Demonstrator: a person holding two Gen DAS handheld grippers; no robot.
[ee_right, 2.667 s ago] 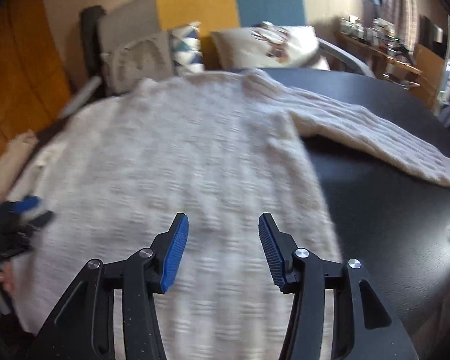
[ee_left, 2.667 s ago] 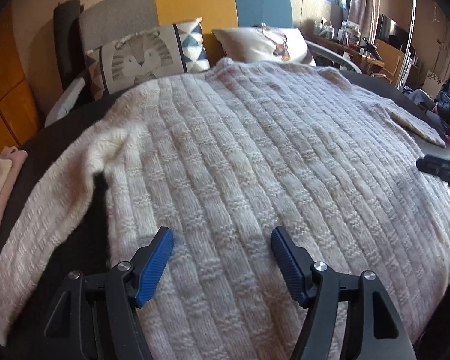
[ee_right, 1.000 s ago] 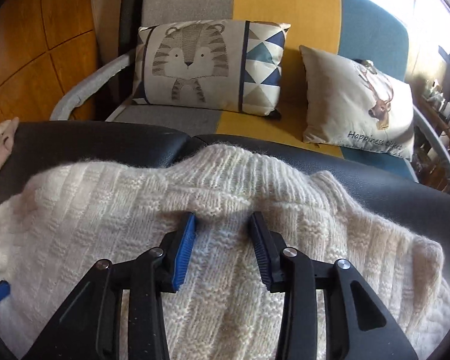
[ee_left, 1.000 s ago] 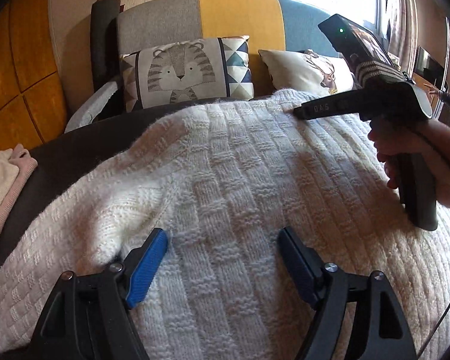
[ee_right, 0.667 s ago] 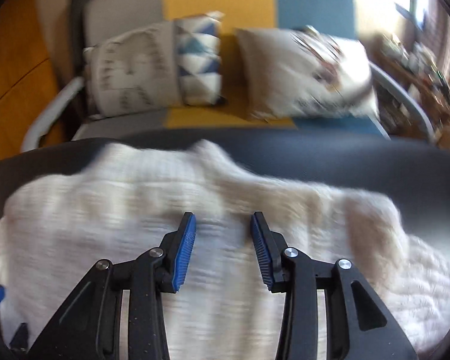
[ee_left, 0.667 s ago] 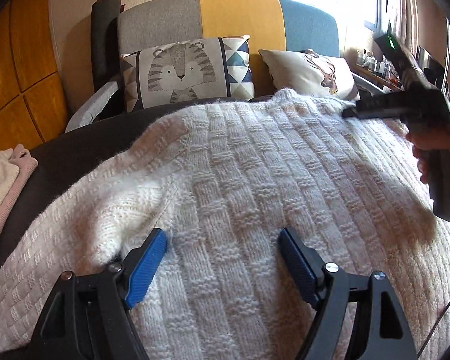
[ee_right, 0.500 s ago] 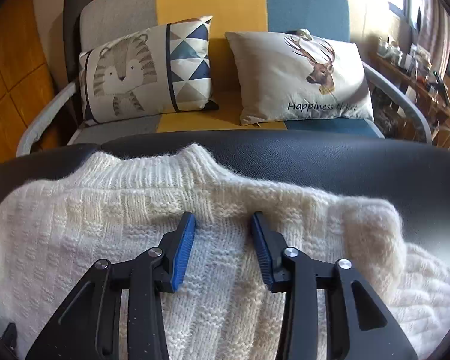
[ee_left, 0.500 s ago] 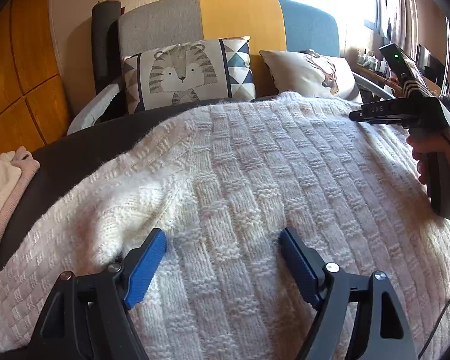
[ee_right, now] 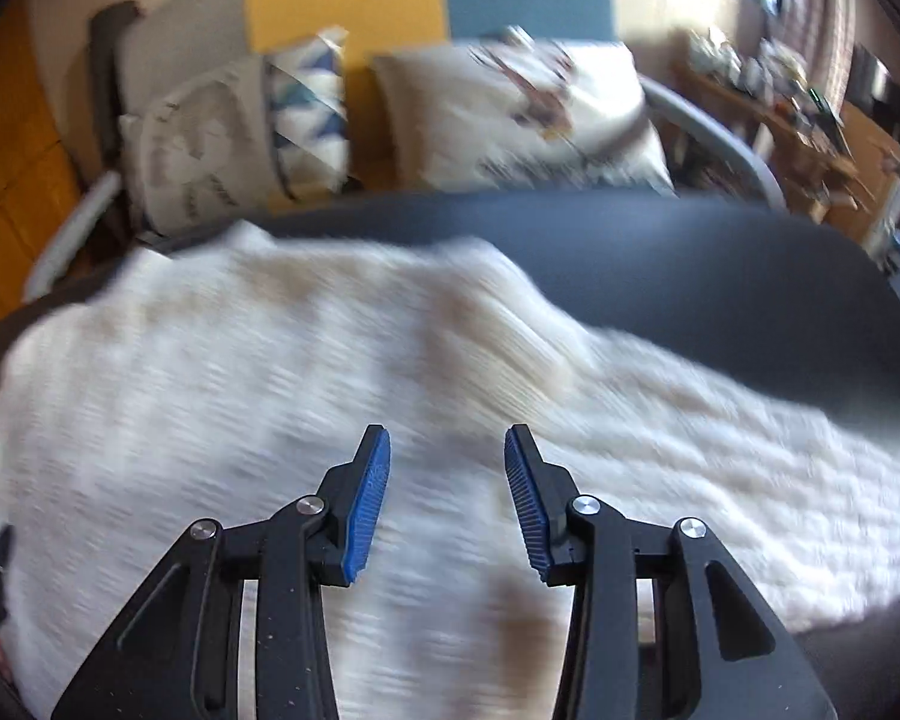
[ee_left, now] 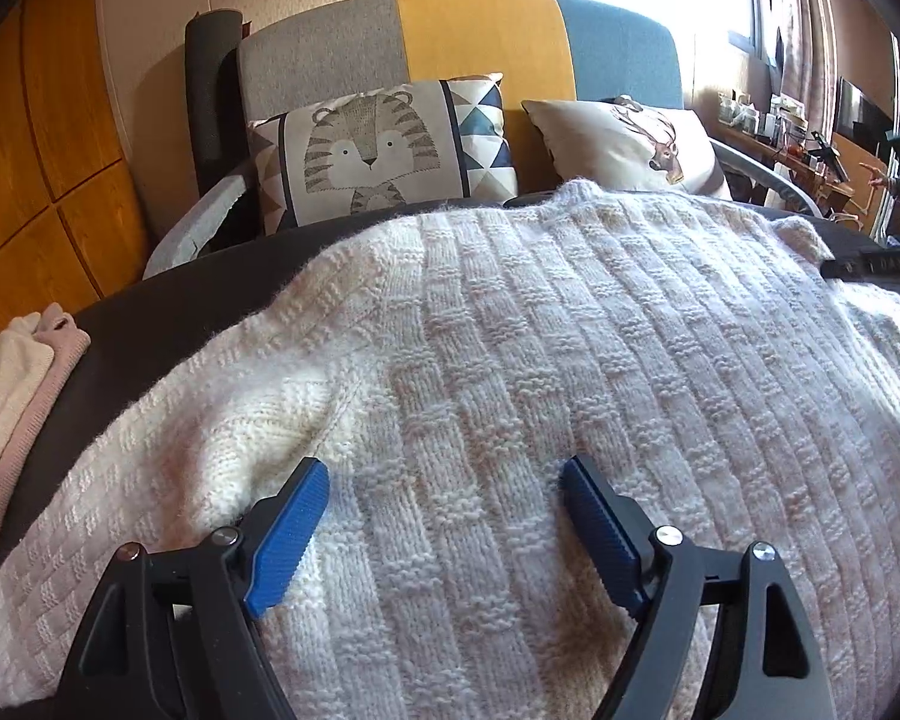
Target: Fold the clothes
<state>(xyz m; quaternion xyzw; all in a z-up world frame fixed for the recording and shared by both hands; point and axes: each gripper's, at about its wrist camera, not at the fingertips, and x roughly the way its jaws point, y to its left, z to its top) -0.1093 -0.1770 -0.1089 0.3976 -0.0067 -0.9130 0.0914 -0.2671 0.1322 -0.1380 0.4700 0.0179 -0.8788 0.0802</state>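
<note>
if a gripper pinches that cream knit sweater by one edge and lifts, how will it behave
The sweater would probably sag and drape: it already lies limp with soft bumps near its sleeve. The thick, chunky knit suggests some weight, so the hanging part may stretch. Its fuzzy surface likely drags rather than slides on the dark table.

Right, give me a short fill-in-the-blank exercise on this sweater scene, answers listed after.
1. The cream knitted sweater lies spread on a dark ____ surface.
2. The cushion behind the sweater shows a cartoon ____.
3. The left gripper hangs over the sweater with its jaws ____.
4. The pads of the right gripper are ____ in colour.

Missing words: table; tiger; open; blue
</note>
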